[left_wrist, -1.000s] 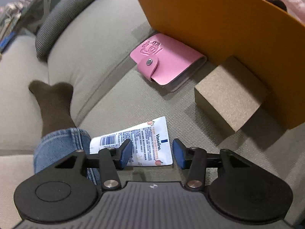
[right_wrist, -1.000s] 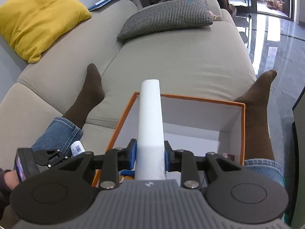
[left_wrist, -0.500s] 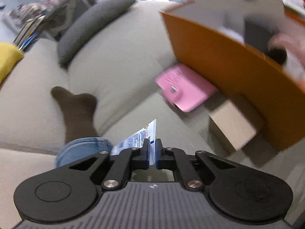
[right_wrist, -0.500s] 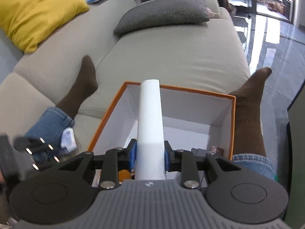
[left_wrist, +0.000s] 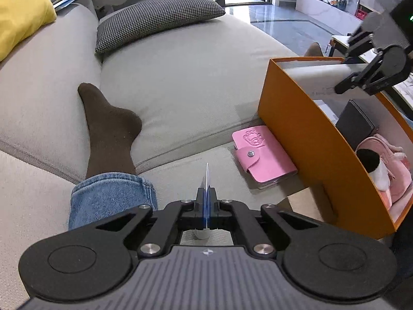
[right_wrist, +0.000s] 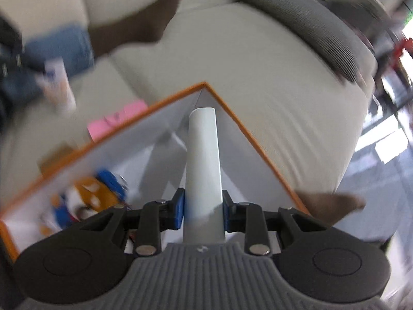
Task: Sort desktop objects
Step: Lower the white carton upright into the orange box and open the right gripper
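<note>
My left gripper [left_wrist: 206, 201] is shut on a white Vaseline tube [left_wrist: 207, 178], held edge-on above the sofa seat. A pink card holder [left_wrist: 263, 155] lies on the seat against the orange box [left_wrist: 296, 118], with a brown cardboard block [left_wrist: 307, 206] beside it. In the right wrist view, my right gripper [right_wrist: 204, 206] is shut on a long white block [right_wrist: 204, 155] that points into a corner of the orange box [right_wrist: 245, 129]. The left wrist view shows this right gripper [left_wrist: 347, 67] over the box with the white block [left_wrist: 315, 77].
Inside the box lie a black case [left_wrist: 356, 124], a pink plush item [left_wrist: 387, 170] and an orange and blue item [right_wrist: 95, 191]. A person's leg in jeans and a brown sock [left_wrist: 108, 134] rests on the grey sofa. A checked cushion [left_wrist: 155, 18] sits behind.
My left gripper shut on the tube and lifted it off the seat, turning it edge-on. My right gripper rolled and shifted toward a corner of the box, still holding the white block.
</note>
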Tool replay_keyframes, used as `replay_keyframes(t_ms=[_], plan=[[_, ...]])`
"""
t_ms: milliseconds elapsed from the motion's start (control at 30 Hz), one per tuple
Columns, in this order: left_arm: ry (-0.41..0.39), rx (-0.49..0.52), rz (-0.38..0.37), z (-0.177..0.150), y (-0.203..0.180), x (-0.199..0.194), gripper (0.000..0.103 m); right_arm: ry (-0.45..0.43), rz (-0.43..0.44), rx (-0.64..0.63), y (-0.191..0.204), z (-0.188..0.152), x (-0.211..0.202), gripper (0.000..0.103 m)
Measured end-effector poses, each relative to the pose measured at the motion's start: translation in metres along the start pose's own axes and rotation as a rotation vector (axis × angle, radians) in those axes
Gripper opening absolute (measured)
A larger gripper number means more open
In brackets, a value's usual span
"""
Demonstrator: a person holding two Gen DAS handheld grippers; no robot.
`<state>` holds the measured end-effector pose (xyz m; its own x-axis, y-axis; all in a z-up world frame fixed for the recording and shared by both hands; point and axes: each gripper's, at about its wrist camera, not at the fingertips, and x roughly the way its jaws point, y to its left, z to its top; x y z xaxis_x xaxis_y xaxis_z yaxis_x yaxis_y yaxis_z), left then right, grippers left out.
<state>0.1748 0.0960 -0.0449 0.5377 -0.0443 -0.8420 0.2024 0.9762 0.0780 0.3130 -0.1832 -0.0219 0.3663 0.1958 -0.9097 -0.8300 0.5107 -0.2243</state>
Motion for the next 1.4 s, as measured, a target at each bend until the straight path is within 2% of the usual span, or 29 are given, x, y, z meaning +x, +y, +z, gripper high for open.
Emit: replay_keyframes(t_ms=[100, 167, 367, 500, 767, 900, 1100, 1200, 1300, 1400], plan=[[0.008, -0.027, -0.013, 0.000, 0.006, -0.003, 0.000, 0.018, -0.020, -0.143, 0.003, 0.005, 0.017, 0.030], [0.015, -0.042, -0.007, 0.000, 0.010, -0.001, 0.000, 0.009, -0.003, -0.243, 0.005, 0.006, 0.025, 0.030], [0.020, -0.072, -0.011, 0.001, 0.015, 0.000, 0.001, 0.041, 0.021, -0.402, 0.002, 0.000, 0.053, 0.030], [0.045, -0.069, -0.016, 0.002, 0.016, 0.008, 0.002, 0.077, 0.030, -0.423, -0.009, -0.010, 0.065, 0.030], [0.041, -0.081, -0.022, 0.003, 0.018, 0.010, 0.002, 0.200, 0.009, -0.430, -0.024, -0.027, 0.089, 0.030], [0.042, -0.081, -0.023, 0.003, 0.018, 0.011, 0.002, 0.200, 0.013, -0.408, -0.028, -0.031, 0.088, 0.031], [0.046, -0.085, -0.024, 0.004, 0.018, 0.012, 0.002, 0.231, -0.040, -0.412, -0.033, -0.037, 0.080, 0.034], [0.051, -0.093, -0.025, 0.005, 0.020, 0.013, 0.002, 0.263, -0.036, -0.415, -0.034, -0.043, 0.080, 0.040], [0.062, -0.101, -0.025, 0.007, 0.022, 0.015, 0.002, 0.285, -0.056, -0.410, -0.034, -0.050, 0.088, 0.037], [0.066, -0.106, -0.029, 0.008, 0.022, 0.016, 0.003, 0.260, -0.115, -0.426, -0.032, -0.055, 0.091, 0.035]])
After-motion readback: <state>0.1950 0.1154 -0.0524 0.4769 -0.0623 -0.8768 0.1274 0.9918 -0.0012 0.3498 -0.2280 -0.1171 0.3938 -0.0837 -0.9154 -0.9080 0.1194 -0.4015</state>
